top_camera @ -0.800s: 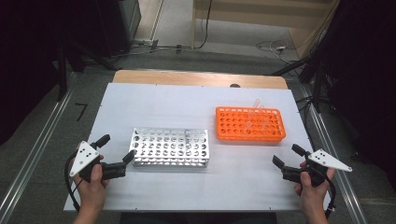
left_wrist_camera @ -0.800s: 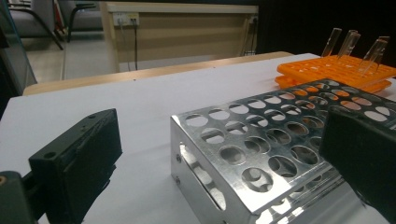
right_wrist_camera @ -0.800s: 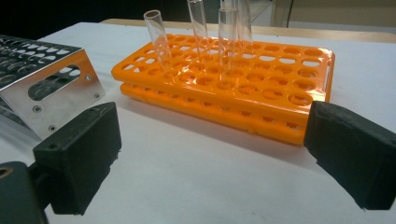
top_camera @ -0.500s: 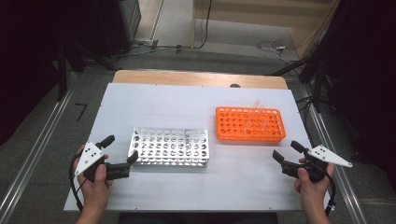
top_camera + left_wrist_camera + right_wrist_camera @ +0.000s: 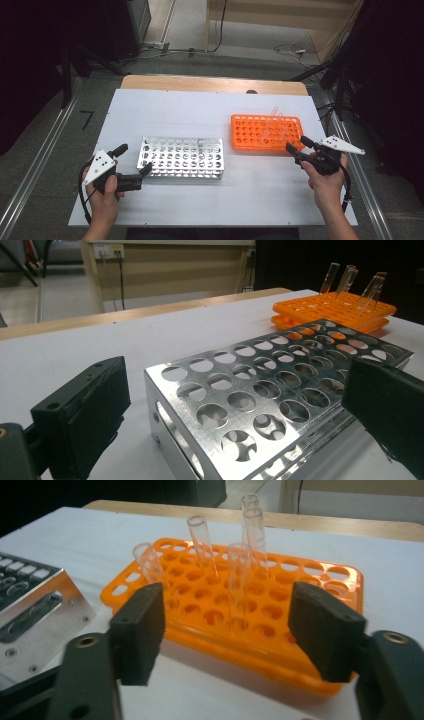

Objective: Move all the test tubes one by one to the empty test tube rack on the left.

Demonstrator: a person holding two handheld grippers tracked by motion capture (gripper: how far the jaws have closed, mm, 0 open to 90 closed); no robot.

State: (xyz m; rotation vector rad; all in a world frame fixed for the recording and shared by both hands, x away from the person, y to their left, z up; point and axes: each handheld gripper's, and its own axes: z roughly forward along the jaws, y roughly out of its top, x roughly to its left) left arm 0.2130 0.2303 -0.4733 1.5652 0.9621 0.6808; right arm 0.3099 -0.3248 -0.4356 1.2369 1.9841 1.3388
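A: What lies nearest the person?

B: Two hands at the near edge of the white rectangular table [image 5: 210,107]. The left hand [image 5: 104,200] holds the left gripper [image 5: 134,161], its black jaws spread wide and empty, pointed at the near left corner of the shiny perforated metal tube rack [image 5: 181,157]. One jaw tip sits just beside that corner; I cannot tell if it touches.

A: And from that gripper's own camera?

B: In the left gripper view the metal rack [image 5: 280,390] sits between the two parted jaws, its round holes all empty.

A: The other side?

B: The right hand [image 5: 327,187] holds the right gripper [image 5: 299,145], jaws likewise released and gripping nothing, just beside the near right corner of the orange plastic tube rack [image 5: 266,133]. In the right gripper view that orange rack [image 5: 240,605] lies ahead between the open jaws, with several clear glass test tubes [image 5: 239,582] standing in it, some leaning.

A: How do the racks sit?

B: Side by side but apart, the orange one slightly farther and to the right.

A: Beyond them?

B: A light wooden strip [image 5: 210,85] along the table's far edge, then grey floor with cables [image 5: 287,50].
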